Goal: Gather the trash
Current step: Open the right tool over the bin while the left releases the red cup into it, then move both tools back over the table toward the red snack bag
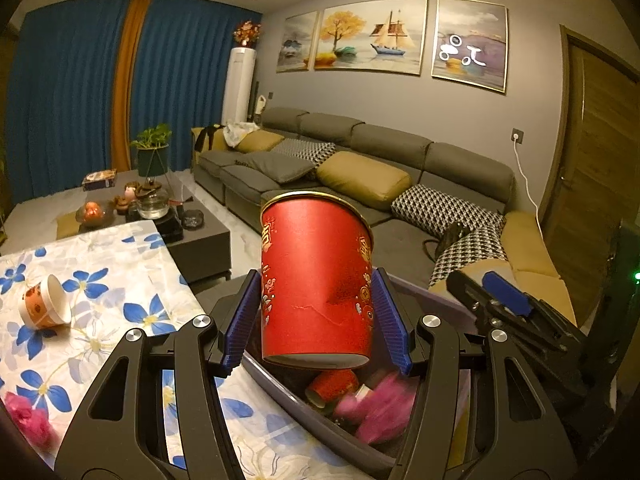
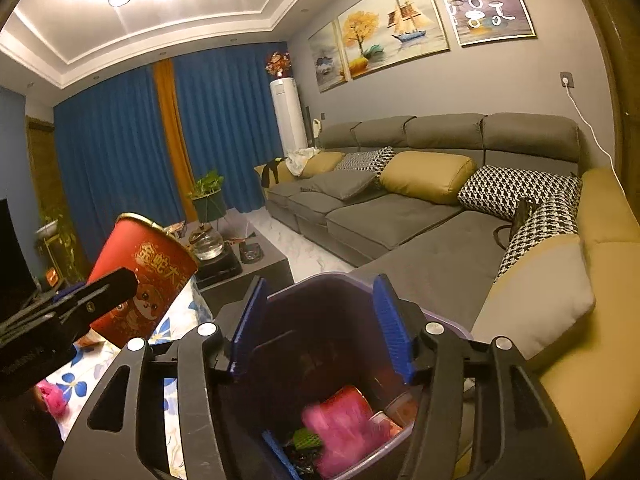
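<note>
Red paper cup with gold rim (image 1: 316, 280) sits clamped between the blue pads of the left claw (image 1: 316, 316), held over the open purple plastic bin (image 2: 304, 300) just off the near edge of the floral-clothed surface (image 1: 112, 280). Its wall shows a dent, so it looks light and easily crushed; mid-wall grip suits it. The right claw (image 2: 318, 328) stands wide and empty above the bin.
</note>
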